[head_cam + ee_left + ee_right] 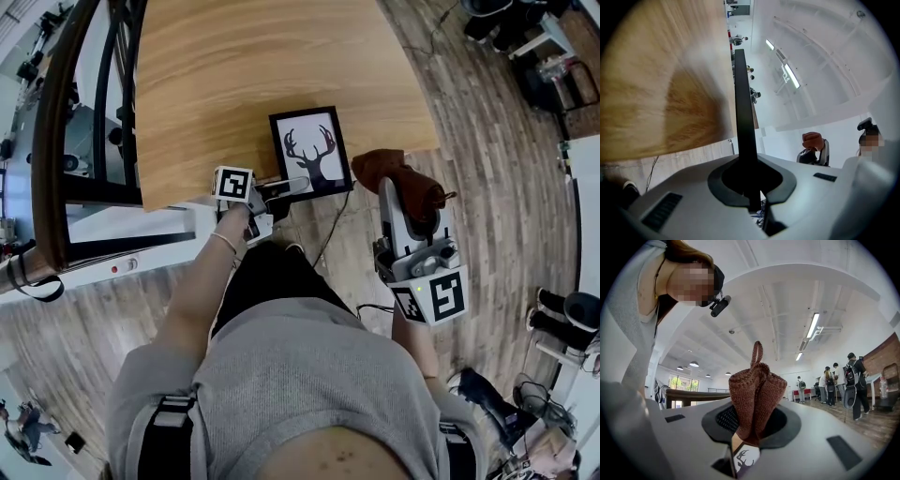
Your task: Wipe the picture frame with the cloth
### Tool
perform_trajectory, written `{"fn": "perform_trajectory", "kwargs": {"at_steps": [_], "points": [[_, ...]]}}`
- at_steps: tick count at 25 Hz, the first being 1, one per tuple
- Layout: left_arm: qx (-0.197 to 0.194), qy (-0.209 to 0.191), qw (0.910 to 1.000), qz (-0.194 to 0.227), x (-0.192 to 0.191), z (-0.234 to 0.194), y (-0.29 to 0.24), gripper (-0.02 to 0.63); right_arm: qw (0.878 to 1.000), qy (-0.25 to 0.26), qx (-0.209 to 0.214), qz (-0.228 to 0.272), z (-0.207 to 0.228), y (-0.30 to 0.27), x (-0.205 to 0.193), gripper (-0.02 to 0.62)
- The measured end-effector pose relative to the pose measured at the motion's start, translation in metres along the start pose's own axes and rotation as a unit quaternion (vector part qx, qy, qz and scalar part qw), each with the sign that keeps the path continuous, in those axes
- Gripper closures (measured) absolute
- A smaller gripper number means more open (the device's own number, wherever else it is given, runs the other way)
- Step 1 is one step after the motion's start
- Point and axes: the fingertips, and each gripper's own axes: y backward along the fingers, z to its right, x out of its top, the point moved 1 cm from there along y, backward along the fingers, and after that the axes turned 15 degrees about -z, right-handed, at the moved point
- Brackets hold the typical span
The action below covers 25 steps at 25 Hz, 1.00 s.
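Picture frame [309,150] location: at the near edge of the wooden table [234,75], print side up, with a black antler silhouette on white. Whether its far end rests on the tabletop or is held just above it cannot be determined.

1. Right gripper [405,202]: nearest the operator. Its jaws are clamped on a brown knitted cloth [384,167], which bunches out beyond the jaw tips with a loop at its end. In the right gripper view the fabric fills the jaw gap.

2. Left gripper [286,187]: jaws closed on the frame's near left corner. In the left gripper view the black frame is seen edge-on, running straight out from between the jaws.

3. Governing relation: the cloth sits just beside the frame's near right corner, apart from it, not touching. The frame lies to the left of the cloth. Its long axis runs away from the operator across the table edge, leaning slightly left.

4. Assessment: the right gripper is the wiping tool; the left serves as the clamp. The next move likely requires the cloth to travel leftward onto the glass, then along the long axis.
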Motion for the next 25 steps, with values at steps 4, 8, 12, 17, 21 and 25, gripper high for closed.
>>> {"fn": "perform_trajectory", "kwargs": {"at_steps": [4, 8, 12, 17, 21, 25], "points": [[0.014, 0.011, 0.9998, 0.013, -0.002, -0.008, 0.001, 0.589, 1.000, -0.002, 0.001, 0.004, 0.000, 0.001, 0.002, 0.499], [0.028, 0.017, 0.9994, 0.014, -0.002, -0.016, 0.002, 0.589, 1.000, -0.004, 0.005, 0.002, -0.004, 0.002, 0.000, 0.499], [0.015, 0.026, 0.9993, 0.022, 0.000, -0.018, 0.001, 0.589, 1.000, -0.004, 0.009, 0.000, -0.006, 0.006, -0.001, 0.499], [0.025, 0.022, 0.9991, 0.027, 0.001, -0.022, 0.001, 0.589, 1.000, -0.013, 0.012, -0.005, -0.004, 0.010, -0.007, 0.499], [0.045, 0.010, 0.9986, 0.028, -0.001, -0.027, 0.003, 0.588, 1.000, -0.016, 0.012, -0.006, -0.004, 0.013, -0.009, 0.499], [0.032, -0.008, 0.9980, 0.055, 0.002, -0.019, 0.001, 0.586, 1.000, -0.026, 0.011, -0.005, -0.001, 0.016, -0.013, 0.499]]}}
